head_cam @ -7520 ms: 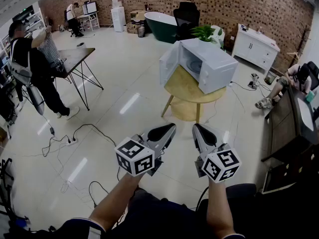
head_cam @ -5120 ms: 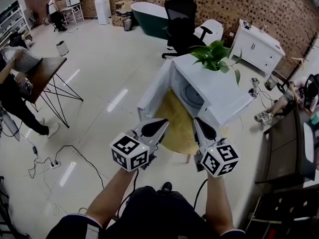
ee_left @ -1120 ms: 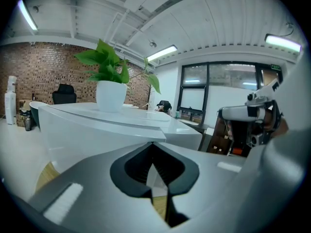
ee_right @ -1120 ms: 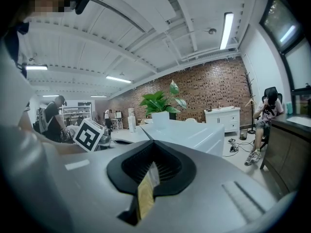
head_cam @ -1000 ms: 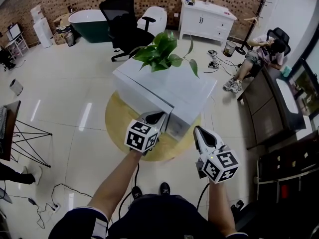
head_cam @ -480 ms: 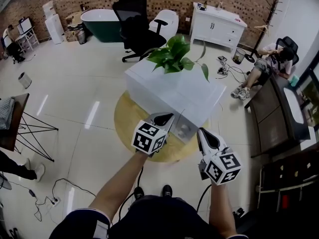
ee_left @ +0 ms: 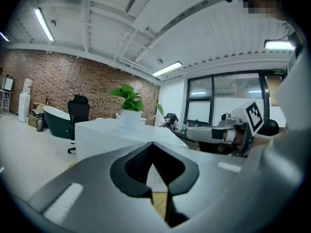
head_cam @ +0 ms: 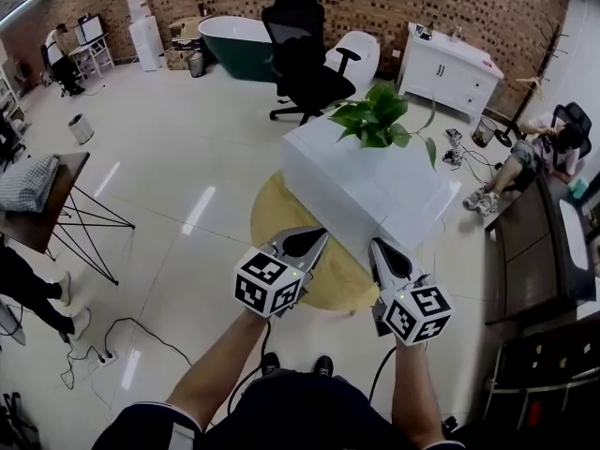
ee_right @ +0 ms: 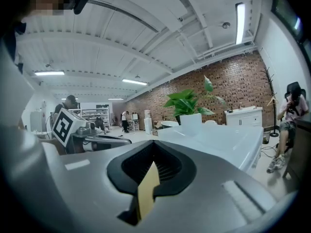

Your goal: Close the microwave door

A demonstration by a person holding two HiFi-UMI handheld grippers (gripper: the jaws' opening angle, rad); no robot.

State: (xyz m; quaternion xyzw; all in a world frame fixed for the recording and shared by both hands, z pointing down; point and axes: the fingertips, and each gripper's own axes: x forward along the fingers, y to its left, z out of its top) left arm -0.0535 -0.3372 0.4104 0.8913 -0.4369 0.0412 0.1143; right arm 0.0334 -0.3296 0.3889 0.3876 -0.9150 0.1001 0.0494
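The white microwave (head_cam: 370, 187) stands on a round wooden table (head_cam: 291, 223), with a potted green plant (head_cam: 375, 120) on its top. It reads as a plain closed box, with no door swung out. My left gripper (head_cam: 317, 236) and right gripper (head_cam: 376, 245) hover side by side just short of its near face, both shut and empty, touching nothing. In the left gripper view the microwave (ee_left: 109, 132) and the plant (ee_left: 127, 97) lie ahead past the shut jaws. The right gripper view shows the microwave (ee_right: 221, 140) and the plant (ee_right: 190, 103).
Behind the microwave are a black office chair (head_cam: 302, 50), a green bathtub (head_cam: 234, 36) and a white cabinet (head_cam: 450, 64). A dark bench (head_cam: 534, 251) and a seated person (head_cam: 553, 139) are at the right. A small table (head_cam: 47, 195) and floor cables (head_cam: 122, 345) are at the left.
The microwave door, which stood open, was pushed shut with the left gripper against it. Both grippers have since drawn back from the microwave's front.
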